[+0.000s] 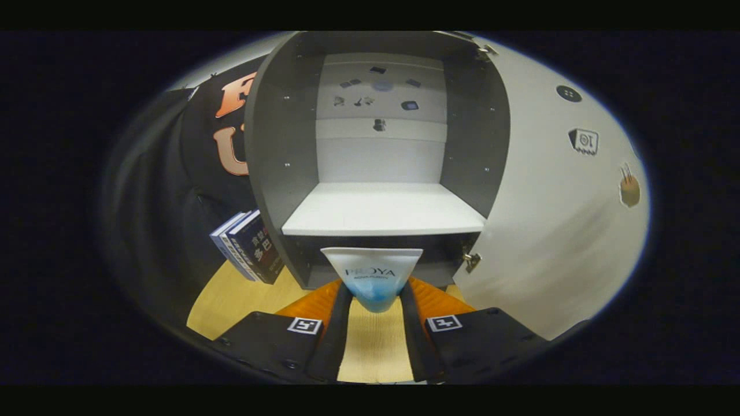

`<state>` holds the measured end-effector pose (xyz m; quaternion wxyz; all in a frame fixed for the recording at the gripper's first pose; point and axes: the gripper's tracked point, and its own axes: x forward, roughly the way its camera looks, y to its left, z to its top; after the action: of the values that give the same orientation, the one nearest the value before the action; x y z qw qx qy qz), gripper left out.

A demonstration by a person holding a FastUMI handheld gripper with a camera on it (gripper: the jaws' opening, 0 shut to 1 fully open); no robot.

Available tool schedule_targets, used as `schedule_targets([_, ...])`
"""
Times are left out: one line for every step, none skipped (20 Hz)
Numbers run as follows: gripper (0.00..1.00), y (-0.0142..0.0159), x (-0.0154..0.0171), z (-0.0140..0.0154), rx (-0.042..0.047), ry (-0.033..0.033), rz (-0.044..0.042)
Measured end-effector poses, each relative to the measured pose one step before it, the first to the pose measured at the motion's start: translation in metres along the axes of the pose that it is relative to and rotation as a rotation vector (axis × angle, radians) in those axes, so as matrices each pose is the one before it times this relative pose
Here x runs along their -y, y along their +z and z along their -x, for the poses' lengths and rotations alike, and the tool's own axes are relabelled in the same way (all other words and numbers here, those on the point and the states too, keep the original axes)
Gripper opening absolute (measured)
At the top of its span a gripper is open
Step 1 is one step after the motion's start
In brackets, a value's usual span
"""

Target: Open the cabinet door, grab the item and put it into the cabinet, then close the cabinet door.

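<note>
Claw (374, 300) closed on a tube (373, 277), both fingers (338, 323) pressing its blue lower end, the wide white crimped end standing upward. Tube held in the air just ahead of the fingers, in front of the cabinet (277, 173), level with its dark lower front edge and not yet inside. Cabinet door (549, 231) swung wide open to the right, white, bearing a few small stickers, with a metal hinge (471, 261) at its lower inner corner. Inside the cabinet, grey side walls, a white back panel and a white shelf (381, 211), bare; small dark stickers scattered on the upper back panel. Cabinet standing on a light wooden desk (231, 294). Two books (248, 248) leaning just beside the cabinet's left wall, on the desk near its left edge. Bare desk surface between the fingers below the tube.
</note>
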<state>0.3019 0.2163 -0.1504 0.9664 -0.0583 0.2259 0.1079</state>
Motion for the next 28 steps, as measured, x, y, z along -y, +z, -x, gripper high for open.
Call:
schedule_targets([0.52,0.01438,-0.00134,-0.00175,-0.00020,0.00961,0.00008])
schedule_targets([0.52,0.01631,0.00016,-0.00045,0.00609,0.00782,-0.00069])
schedule_targets([0.52,0.01613,0.00136,-0.00305,0.00866,-0.00048,0.00409])
schedule_targets([0.52,0.01405,0.00262,-0.00231,0.00875,-0.00728,0.00877])
schedule_targets([0.52,0.01511,0.00325,-0.00236,0.00584,-0.00305,0.01417])
schedule_targets([0.52,0.01308,0.00250,-0.00403,0.00478,-0.00421,0.01079])
schedule_targets([0.52,0.01109,0.00104,-0.00521,0.00021,0.00099,0.00315])
schedule_targets([0.52,0.01023,0.00053,-0.00602,0.00097,0.00468,-0.00542])
schedule_targets([0.52,0.00963,0.00061,-0.00862,-0.00264,0.00365,-0.00538])
schedule_targets([0.52,0.00881,0.00163,-0.00847,0.00045,0.00132,-0.00225])
schedule_targets([0.52,0.00792,0.00350,-0.00858,-0.00118,-0.00174,0.00057])
schedule_targets([0.52,0.00502,0.00326,-0.00820,-0.00641,-0.00155,-0.00013])
schedule_targets([0.52,0.00423,0.00170,-0.01079,-0.00659,-0.00005,-0.00118])
schedule_targets([0.52,0.00171,0.00257,-0.01045,-0.01229,-0.00088,-0.00068])
schedule_targets([0.52,-0.00038,0.00285,-0.01123,-0.01498,-0.00154,0.00004])
schedule_targets([0.52,-0.00170,0.00270,-0.01087,-0.01572,-0.00058,-0.00159])
schedule_targets([0.52,-0.00395,0.00194,-0.01007,-0.02191,0.00531,-0.00139])
schedule_targets([0.52,-0.00272,0.00119,-0.00966,-0.01756,0.00709,-0.00631])
schedule_targets([0.53,-0.00184,0.00126,-0.01021,-0.01261,0.00189,-0.00722])
schedule_targets([0.52,-0.00193,0.00170,-0.00829,-0.00937,0.00306,-0.00516])
schedule_targets([0.52,-0.00247,0.00149,-0.00751,-0.01338,0.00431,-0.00290])
schedule_targets([0.52,-0.00219,0.00007,-0.00684,-0.01116,0.00459,-0.00213])
schedule_targets([0.52,-0.00201,-0.00017,-0.00726,-0.01078,0.00490,0.00268])
schedule_targets([0.52,-0.00143,0.00151,-0.00574,-0.00848,0.00220,0.00112])
schedule_targets([0.53,-0.00274,0.00143,-0.00589,-0.00781,0.00031,-0.00305])
schedule_targets([0.53,-0.00354,0.00138,-0.00443,-0.01071,0.00150,-0.00276])
schedule_targets([0.53,-0.00351,0.00053,-0.00526,-0.01185,0.00176,-0.00234])
schedule_targets([0.53,-0.00401,0.00037,-0.00405,-0.01173,0.00432,-0.00013])
